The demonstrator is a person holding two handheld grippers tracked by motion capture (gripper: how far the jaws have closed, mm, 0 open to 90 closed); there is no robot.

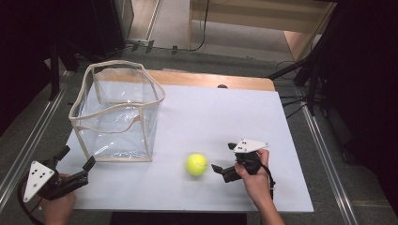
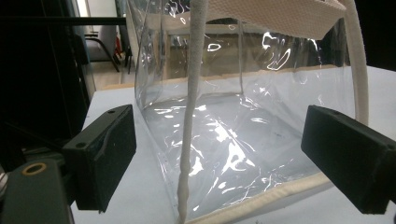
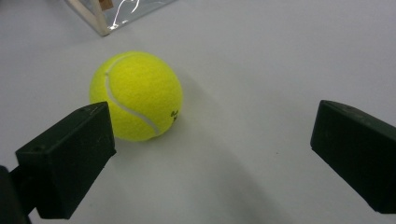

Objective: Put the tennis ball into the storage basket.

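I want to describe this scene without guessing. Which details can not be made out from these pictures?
- The small dark print on the tennis ball: too small and blurred in the right gripper view.
- The ball's near lower side there: hidden behind the right gripper's left jaw.
- The clear bag's top rim: cut off by the upper edge of the left gripper view.
- The left gripper: its cable runs off the bottom edge of the high view.

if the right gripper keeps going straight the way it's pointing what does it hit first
Probably the ball. The right gripper is open and aimed at it, though the ball sits toward one of the fingers rather than centred, so that finger might bump it first. The bag lies farther off.
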